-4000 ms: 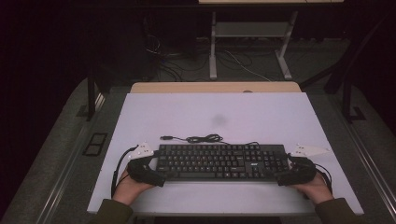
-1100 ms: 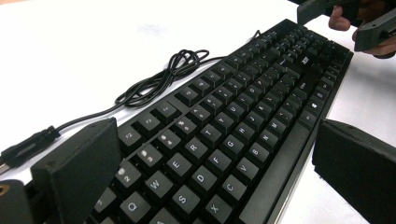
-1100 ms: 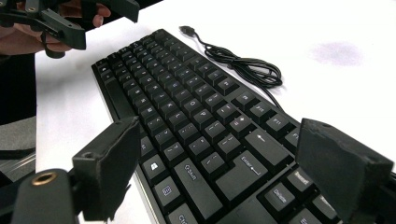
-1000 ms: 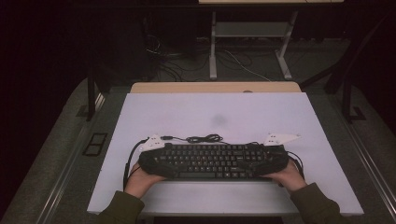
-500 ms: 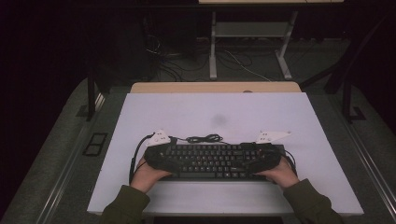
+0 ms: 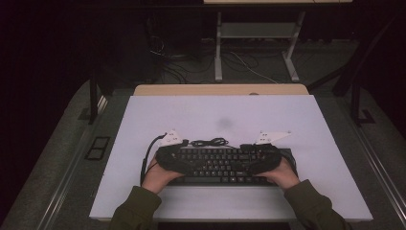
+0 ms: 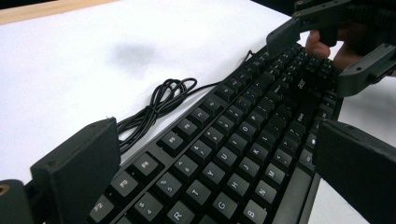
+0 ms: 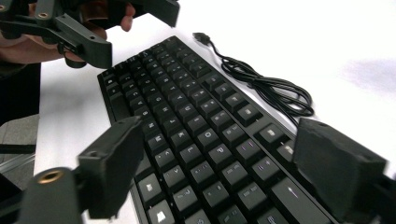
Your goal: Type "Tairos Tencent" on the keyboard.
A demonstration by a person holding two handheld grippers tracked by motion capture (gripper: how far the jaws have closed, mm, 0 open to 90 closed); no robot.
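Both grippers, left (image 6: 173, 152) at nine o'clock, right (image 6: 262, 154) at three, stood open astride the keyboard (image 6: 218, 165); gripping and lifting probably remained.

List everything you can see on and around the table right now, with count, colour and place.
keyboard: 1, black, near middle of the table, between both hand-held grippers.
keyboard cable: 1, black, bundled, on the table just behind the keyboard.
table: 1, white top with a wooden far edge.
desk frame: 1, pale grey legs, on the floor beyond the table.
left hand-held gripper: 1, black, jaws open astride the keyboard's left end.
right hand-held gripper: 1, black, jaws open astride the keyboard's right end.
sleeves: 2, olive green, bottom edge.
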